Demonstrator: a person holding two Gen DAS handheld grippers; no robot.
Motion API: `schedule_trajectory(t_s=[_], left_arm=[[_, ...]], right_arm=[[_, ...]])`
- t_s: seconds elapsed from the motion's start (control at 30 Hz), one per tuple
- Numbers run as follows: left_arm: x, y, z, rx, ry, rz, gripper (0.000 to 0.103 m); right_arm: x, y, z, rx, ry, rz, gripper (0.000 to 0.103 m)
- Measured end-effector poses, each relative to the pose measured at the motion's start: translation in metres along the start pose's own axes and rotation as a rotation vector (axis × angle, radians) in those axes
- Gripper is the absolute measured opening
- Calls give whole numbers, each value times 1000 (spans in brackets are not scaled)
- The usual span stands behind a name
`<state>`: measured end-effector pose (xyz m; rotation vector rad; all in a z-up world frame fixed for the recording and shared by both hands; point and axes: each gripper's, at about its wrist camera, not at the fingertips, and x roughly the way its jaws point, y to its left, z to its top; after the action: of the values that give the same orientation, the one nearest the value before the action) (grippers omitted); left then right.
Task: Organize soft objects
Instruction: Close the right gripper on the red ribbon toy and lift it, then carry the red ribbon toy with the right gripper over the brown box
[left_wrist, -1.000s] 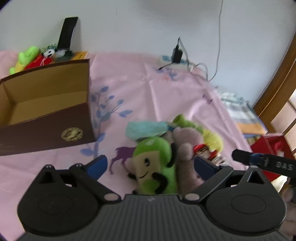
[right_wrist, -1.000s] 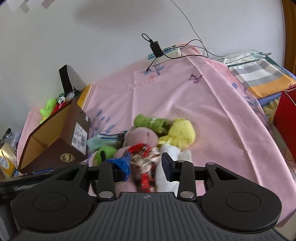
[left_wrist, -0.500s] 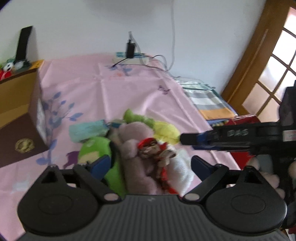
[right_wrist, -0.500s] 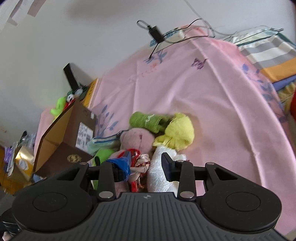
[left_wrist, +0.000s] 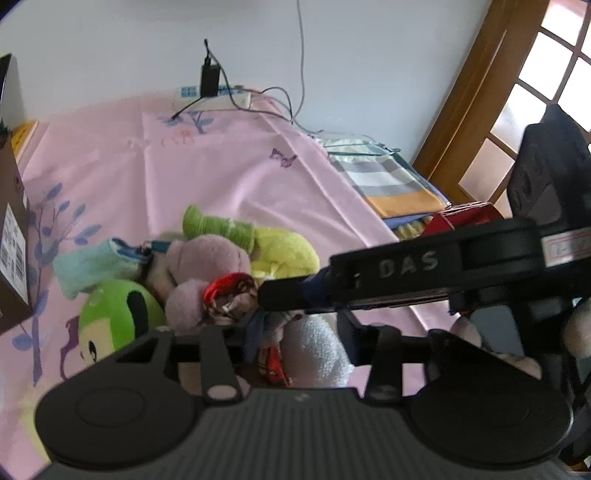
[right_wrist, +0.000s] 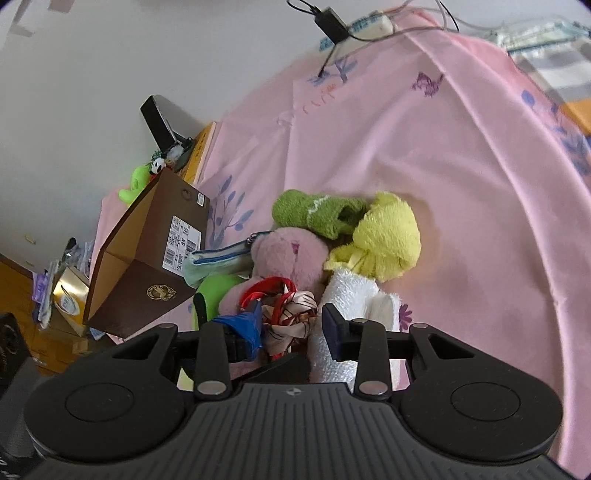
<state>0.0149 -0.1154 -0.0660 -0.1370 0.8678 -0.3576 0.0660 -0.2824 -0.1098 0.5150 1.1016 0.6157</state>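
A pile of soft things lies on the pink bedsheet (right_wrist: 461, 155): a pink plush bear (right_wrist: 291, 254), a green rolled towel (right_wrist: 314, 212), a yellow plush (right_wrist: 388, 236), a white towel (right_wrist: 351, 295), a bright green plush (left_wrist: 114, 314), a light blue pouch (left_wrist: 92, 262) and a red patterned cloth (right_wrist: 291, 308). My right gripper (right_wrist: 291, 332) is open, its jaws on either side of the red patterned cloth. My left gripper (left_wrist: 295, 339) is partly closed around the cloth (left_wrist: 229, 295) and white towel (left_wrist: 317, 350); the right gripper's finger (left_wrist: 388, 273) crosses above it.
An open brown cardboard box (right_wrist: 147, 258) stands left of the pile. A power strip with charger (left_wrist: 210, 92) lies at the wall. Folded striped blankets (left_wrist: 388, 181) and a red box (left_wrist: 461, 218) lie right of the bed. Small toys (right_wrist: 147, 177) sit behind the box.
My left gripper has swung right from the green plush to the red cloth and white towel, and its jaws have narrowed. My right gripper has moved lower and closer over the pile.
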Motion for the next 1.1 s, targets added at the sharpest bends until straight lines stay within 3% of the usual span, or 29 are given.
schedule_trajectory(t_s=[0.13, 0.17, 0.2, 0.3, 0.43, 0.73, 0.9, 1.1], left_arm=[[1, 3, -1, -14, 3, -19, 18], [2, 3, -1, -12, 5, -30, 4], [1, 2, -2, -10, 6, -31, 2], [0, 1, -2, -13, -1, -39, 2], [-8, -1, -3, -11, -26, -58, 1], [-52, 8, 14, 52, -138, -107, 0], [-108, 40, 41, 101, -264, -107, 0], [-185, 116, 74, 121, -407, -32, 0]], right_arm=[[2, -5, 0, 15, -2, 39, 11], [4, -6, 0, 11, 3, 50, 9], [5, -6, 0, 8, 8, 54, 6], [7, -9, 2, 20, 26, 84, 0], [4, -15, 2, 67, 38, 137, 0], [-14, -1, 7, 110, -19, 214, 0], [-24, 42, 26, 77, -84, 292, 0], [-6, 135, 63, -61, -147, 404, 0]])
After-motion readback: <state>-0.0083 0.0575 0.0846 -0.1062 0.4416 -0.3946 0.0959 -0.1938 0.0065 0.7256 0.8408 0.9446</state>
